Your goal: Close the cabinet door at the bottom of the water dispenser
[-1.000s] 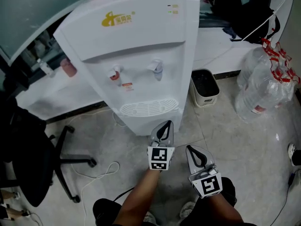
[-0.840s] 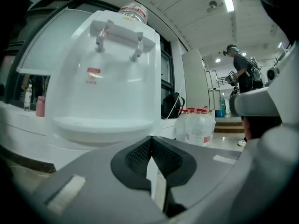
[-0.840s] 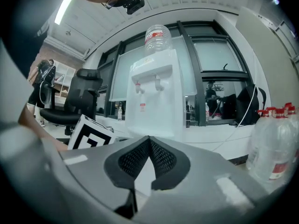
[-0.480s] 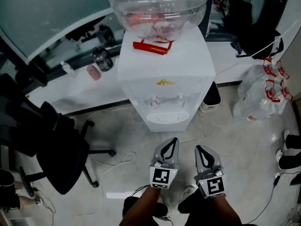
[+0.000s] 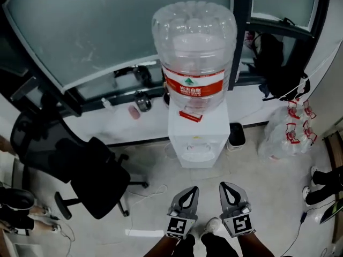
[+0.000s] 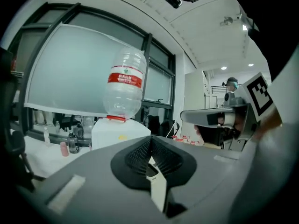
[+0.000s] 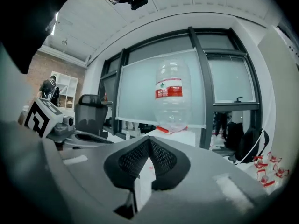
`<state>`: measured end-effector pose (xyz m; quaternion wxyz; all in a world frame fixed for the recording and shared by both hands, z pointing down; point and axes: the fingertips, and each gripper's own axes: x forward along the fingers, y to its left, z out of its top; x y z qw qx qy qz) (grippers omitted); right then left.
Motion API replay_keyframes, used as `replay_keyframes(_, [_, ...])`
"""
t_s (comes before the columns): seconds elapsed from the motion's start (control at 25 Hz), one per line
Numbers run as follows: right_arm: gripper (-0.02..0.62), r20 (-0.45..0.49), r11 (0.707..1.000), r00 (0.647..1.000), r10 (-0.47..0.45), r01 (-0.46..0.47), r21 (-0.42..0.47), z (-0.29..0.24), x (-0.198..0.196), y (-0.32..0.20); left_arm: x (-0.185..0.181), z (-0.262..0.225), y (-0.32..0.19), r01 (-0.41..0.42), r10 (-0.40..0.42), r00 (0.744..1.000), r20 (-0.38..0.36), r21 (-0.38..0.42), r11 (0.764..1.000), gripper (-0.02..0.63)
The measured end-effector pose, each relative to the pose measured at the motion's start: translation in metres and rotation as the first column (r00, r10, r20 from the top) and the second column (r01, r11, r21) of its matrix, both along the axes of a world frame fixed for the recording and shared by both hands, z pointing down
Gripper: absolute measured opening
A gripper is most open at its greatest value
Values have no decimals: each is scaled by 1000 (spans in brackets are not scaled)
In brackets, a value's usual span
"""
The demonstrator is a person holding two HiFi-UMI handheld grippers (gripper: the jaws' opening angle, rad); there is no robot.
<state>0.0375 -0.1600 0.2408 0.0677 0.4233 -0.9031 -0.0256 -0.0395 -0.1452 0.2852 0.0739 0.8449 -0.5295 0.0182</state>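
The white water dispenser (image 5: 197,138) stands against the window ledge with a large clear bottle (image 5: 194,58) upside down on top. Its lower cabinet door is hidden from the steep head view. Both grippers hang well in front of it over the floor, apart from it. My left gripper (image 5: 185,197) is shut with nothing between its jaws. My right gripper (image 5: 231,194) beside it is also shut and empty. In the left gripper view the dispenser (image 6: 119,134) and bottle (image 6: 124,87) show far off beyond the closed jaws; the right gripper view shows the bottle (image 7: 171,97) likewise.
A black office chair (image 5: 80,170) stands left of the dispenser. A small bin (image 5: 236,135) sits at its right side, with bagged empty bottles (image 5: 284,135) further right. A pink cup (image 5: 133,112) rests on the white ledge. Shoes (image 5: 321,178) lie at the far right.
The head view has risen and pulled back from the dispenser. Both grippers, close to its base a second ago, now sit well away from it, still shut.
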Motion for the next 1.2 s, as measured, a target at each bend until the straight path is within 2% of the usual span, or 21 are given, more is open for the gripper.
replay_keyframes(0.16, [2, 12, 997, 999, -49, 48, 56, -43, -15, 10, -22, -36, 17, 33, -34, 999, 41, 17, 999, 18])
replay_keyframes(0.28, [2, 6, 999, 1000, -28, 27, 40, -63, -8, 23, -28, -52, 32, 44, -44, 998, 53, 0, 999, 18])
replay_keyframes(0.4, [2, 12, 999, 1000, -26, 25, 32, -76, -9, 32, -43, -70, 42, 71, -72, 996, 48, 17, 997, 18])
replay_keyframes(0.6, [2, -2, 998, 1000, -25, 25, 61, -84, -14, 42, -57, -84, 52, 92, -94, 994, 53, 32, 995, 18])
replay_keyframes(0.72, [2, 14, 999, 1000, -23, 22, 47, -81, -18, 48, -61, -85, 59, 98, -100, 993, 57, 29, 995, 18])
replay_keyframes(1.2, [2, -7, 996, 999, -40, 40, 82, -92, -25, 53, -55, -94, 68, 101, -103, 994, 35, 42, 994, 18])
